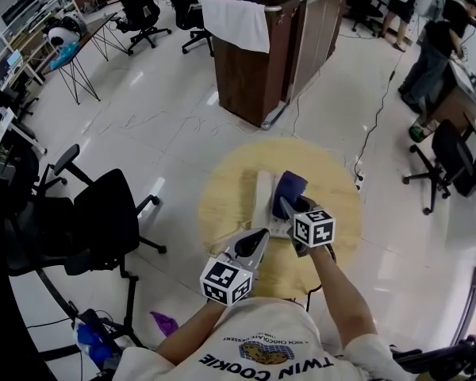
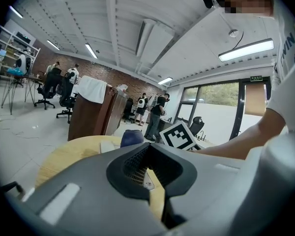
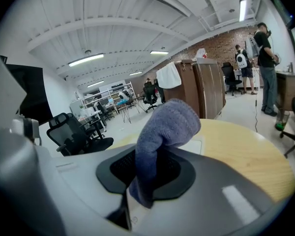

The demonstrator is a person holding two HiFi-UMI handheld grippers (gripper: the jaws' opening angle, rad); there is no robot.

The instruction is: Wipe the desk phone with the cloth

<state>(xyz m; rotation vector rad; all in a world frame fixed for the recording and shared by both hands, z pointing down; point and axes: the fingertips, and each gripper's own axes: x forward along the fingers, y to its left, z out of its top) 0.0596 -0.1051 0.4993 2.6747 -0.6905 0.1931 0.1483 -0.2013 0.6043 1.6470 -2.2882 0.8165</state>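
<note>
Round wood table [image 1: 222,213] bearing phone [image 1: 263,197], right gripper [image 1: 288,206] clamped on blue cloth [image 1: 290,186] by it, seemingly poised to wipe, left gripper [image 1: 256,238] closed, empty.

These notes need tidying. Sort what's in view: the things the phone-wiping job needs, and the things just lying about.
For the job: cloth, held by the right gripper; desk phone; round table under it.
Just lying about: black office chair; wooden cabinet; white towel draped on it.
</note>
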